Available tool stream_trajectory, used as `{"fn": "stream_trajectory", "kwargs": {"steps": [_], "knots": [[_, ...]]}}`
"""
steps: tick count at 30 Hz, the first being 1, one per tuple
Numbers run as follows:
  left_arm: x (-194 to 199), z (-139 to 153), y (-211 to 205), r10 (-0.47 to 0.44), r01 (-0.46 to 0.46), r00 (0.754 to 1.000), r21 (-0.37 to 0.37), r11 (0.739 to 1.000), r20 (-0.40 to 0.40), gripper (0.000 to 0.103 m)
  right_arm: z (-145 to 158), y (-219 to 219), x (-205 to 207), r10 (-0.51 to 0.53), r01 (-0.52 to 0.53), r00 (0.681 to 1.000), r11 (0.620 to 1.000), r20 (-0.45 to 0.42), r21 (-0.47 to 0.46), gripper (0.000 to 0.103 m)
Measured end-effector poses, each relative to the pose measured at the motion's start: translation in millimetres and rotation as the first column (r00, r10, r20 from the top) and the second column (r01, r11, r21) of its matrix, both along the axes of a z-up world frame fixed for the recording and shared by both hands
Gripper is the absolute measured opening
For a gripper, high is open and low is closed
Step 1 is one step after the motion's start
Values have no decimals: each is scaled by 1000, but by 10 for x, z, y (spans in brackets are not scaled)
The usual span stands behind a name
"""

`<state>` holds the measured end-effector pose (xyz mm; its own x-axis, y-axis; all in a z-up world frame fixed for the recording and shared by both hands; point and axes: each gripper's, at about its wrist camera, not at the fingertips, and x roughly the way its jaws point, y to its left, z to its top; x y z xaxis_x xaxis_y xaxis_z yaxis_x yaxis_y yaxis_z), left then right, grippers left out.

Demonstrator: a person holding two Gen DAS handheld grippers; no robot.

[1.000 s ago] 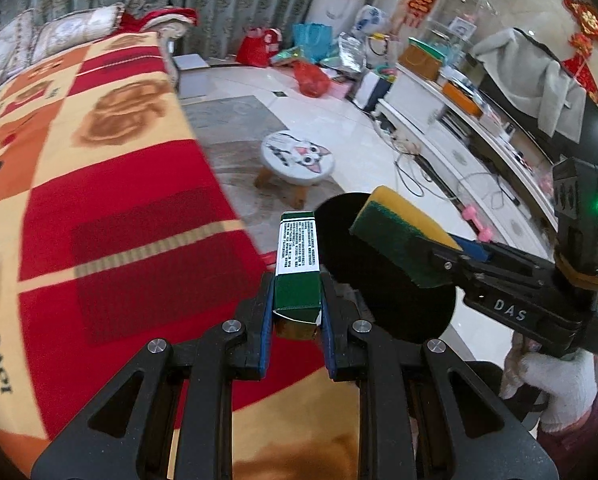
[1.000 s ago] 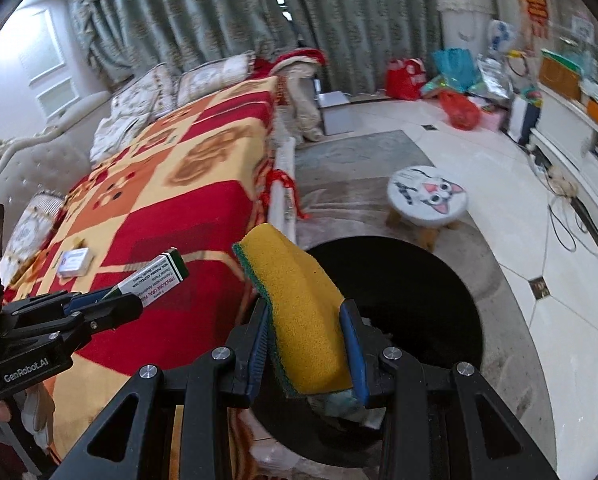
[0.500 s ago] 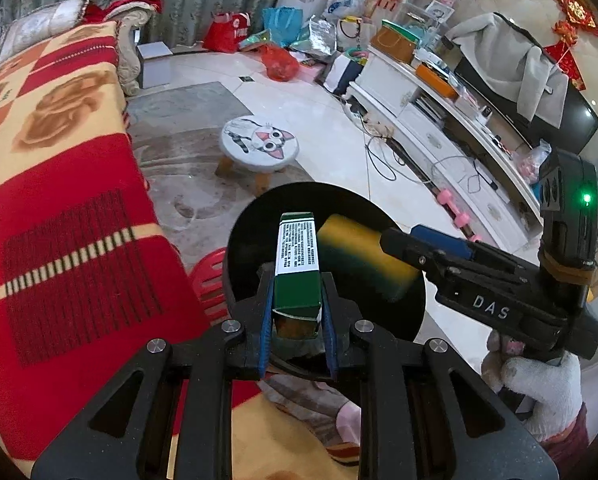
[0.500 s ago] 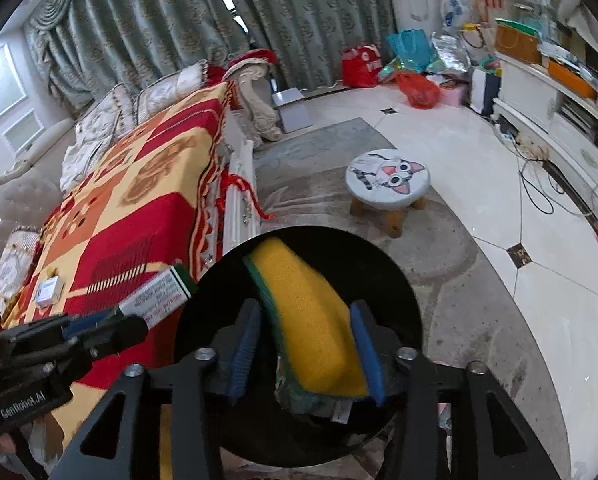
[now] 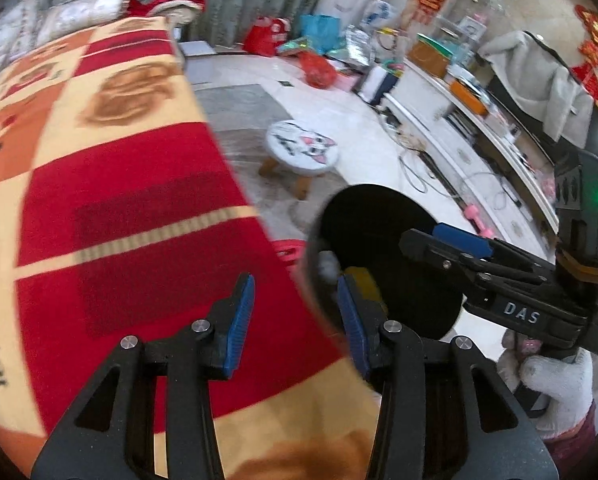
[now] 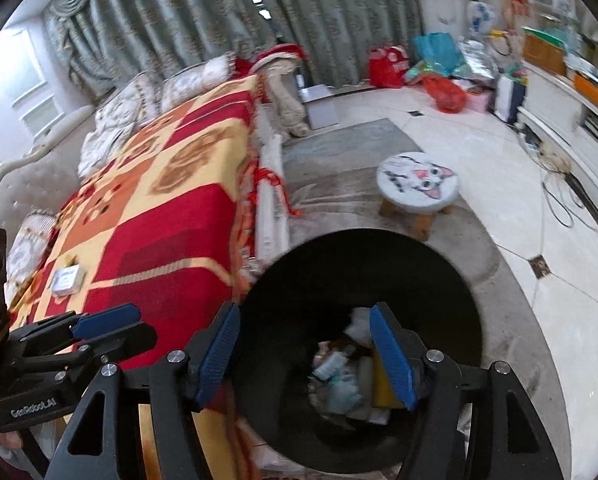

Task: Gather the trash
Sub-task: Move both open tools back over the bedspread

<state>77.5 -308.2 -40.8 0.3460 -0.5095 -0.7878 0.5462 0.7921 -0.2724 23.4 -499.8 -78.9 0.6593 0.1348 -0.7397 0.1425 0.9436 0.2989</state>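
Living room is pretty cluttered: grey patterned curtains (image 6: 203, 20) across the back, a sofa covered with a red, orange and yellow checked blanket (image 6: 171, 208), and pale marble-look floor tiles (image 6: 507, 208) with a worn grey rug (image 6: 339, 160) on them. Little round stool with a cartoon cat face (image 6: 417, 178) stands on the floor just past the black trash bin (image 6: 439, 272). Red and teal bags (image 6: 419, 60) are piled by the curtains, and a long white TV unit (image 5: 459, 132) runs down the right wall with cables trailing off it.

Both grippers have just been opening and nothing sits between the jaws on either one. Left gripper (image 5: 295, 316) is spread over the blanket edge next to the bin rim. Right gripper (image 6: 305, 354) is spread wide right over the bin mouth, held by a white-gloved hand (image 5: 555, 384). Down in the bin there's a yellow sponge (image 6: 385, 388) lying among crumpled wrappers and paper (image 6: 339, 376). A small white box (image 6: 67, 279) rests on the blanket, well away from the bin.
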Motion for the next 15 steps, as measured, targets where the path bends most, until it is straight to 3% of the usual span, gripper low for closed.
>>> {"fn": "stream_trajectory", "kwargs": {"steps": [8, 15], "knots": [[151, 20, 1028, 185, -187, 982, 65, 980, 41, 41, 46, 885, 367, 224, -224, 975, 975, 7, 8, 68], [282, -4, 1920, 339, -343, 939, 101, 934, 51, 41, 26, 1755, 696, 429, -429, 903, 903, -14, -14, 73]]}}
